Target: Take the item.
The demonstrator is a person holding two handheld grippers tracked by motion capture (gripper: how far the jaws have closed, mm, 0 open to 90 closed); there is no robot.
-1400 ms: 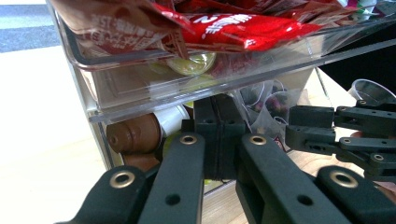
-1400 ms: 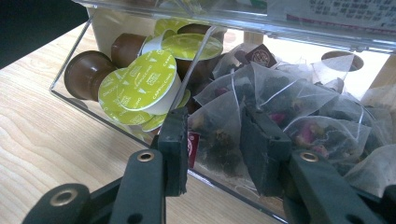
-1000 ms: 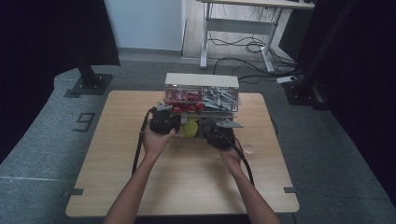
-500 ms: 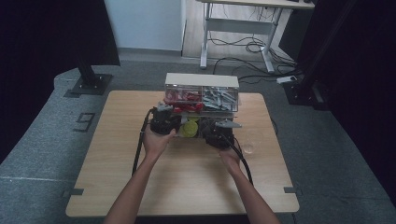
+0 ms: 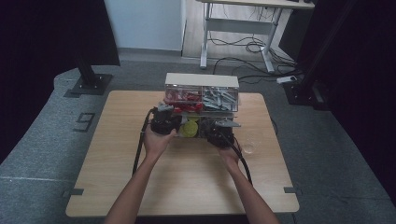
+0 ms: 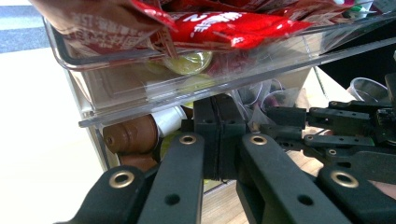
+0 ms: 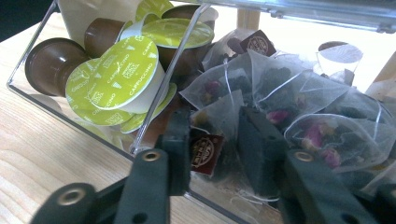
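closing around a pyramid tea bag, the right gripper jaws are narrowing, bag and its dark tag sitting between the pads, contact unclear. lying at 10 o'clock of it: cappuccino capsules, inside the clear drawer. left gripper fingers are pressing together, nothing between, under the upper tray of red sachets. organizer is standing at 12 o'clock on the wooden table.

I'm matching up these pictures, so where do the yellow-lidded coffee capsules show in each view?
High view: yellow-lidded capsules at centre, in the organiser's lower level.
Left gripper view: capsules above centre, seen through clear plastic.
Right gripper view: capsules at upper left.
Shared landmark: the clear drawer organiser.
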